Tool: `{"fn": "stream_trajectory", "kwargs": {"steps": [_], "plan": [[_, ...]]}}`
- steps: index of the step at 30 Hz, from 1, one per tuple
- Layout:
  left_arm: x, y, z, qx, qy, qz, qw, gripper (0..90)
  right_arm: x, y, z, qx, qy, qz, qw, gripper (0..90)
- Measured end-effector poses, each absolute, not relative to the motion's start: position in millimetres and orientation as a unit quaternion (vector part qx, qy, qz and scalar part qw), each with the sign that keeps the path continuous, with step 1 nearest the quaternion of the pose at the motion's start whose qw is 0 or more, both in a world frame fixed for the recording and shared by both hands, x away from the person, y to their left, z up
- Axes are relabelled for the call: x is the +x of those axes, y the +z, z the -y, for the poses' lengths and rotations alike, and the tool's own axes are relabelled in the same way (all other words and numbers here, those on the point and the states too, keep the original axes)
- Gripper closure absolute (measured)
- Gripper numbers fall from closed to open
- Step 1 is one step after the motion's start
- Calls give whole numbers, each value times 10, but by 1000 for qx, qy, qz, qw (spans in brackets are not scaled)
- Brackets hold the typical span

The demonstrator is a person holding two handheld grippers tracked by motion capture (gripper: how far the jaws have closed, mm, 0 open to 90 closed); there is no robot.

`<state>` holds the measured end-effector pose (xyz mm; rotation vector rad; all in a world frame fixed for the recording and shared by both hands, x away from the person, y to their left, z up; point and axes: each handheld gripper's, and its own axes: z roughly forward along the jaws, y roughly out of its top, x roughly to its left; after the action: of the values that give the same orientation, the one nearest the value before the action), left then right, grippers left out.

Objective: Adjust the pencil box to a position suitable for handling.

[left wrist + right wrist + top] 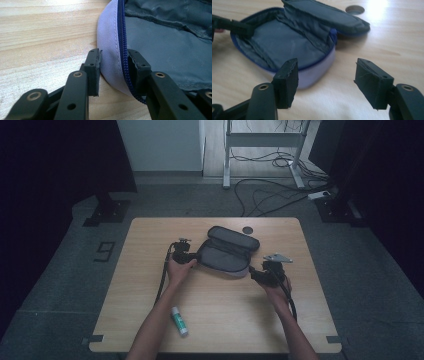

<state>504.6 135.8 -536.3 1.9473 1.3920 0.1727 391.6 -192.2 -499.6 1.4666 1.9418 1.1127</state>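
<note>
1. Black pads of the left gripper (113, 67) are clamped on the rim of the pouch (225, 254): one pad (93, 67) presses the lilac outer wall, the other sits inside against the blue zipper (123, 45) and the grey lining.
2. Seen from above, that grip is at the pouch's left end, with the person's left hand (179, 268) just beside it.
3. The right gripper (325, 80) stands partly open with nothing between its pads; it sits just off the pouch's right end, not touching it. Its grey three-cornered plate shows in the high view (261, 271).
4. Pale wooden worktop (150, 285) lies bare on the near side of the pouch and to its right, leaving free room there; the far edge of the worktop is near the pouch's lid.
5. The pouch is unzipped and lies open: a lilac-walled lower shell with grey lining, and a dark lid (324, 13) folded back on the far side.
6. Its long axis runs across the worktop, tilted slightly, the left end nearer the person; the opening faces up.
7. A round hole (247, 230) in the worktop sits just beyond the pouch.
8. A glue stick (179, 320) lies well apart from the pouch, near the front edge beside the left forearm.
</note>
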Motion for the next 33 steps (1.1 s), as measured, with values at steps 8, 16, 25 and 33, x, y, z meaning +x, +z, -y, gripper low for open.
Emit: {"fn": "stream_trajectory", "kwargs": {"steps": [8,16,25,33], "plan": [[5044,-5365,-1357,755,67,-542,363,648,4173,-5027,1749,540,399,-706,224,361],[5043,-5367,-1361,754,64,-542,366,649,4252,-5048,1710,544,398,-703,226,380],[5041,-5369,-1359,757,67,-539,365,651,4353,-5176,1676,553,386,-707,214,434],[5050,-5375,-1371,756,65,-537,368,658,4434,-5326,1640,561,362,-717,198,515]]}}
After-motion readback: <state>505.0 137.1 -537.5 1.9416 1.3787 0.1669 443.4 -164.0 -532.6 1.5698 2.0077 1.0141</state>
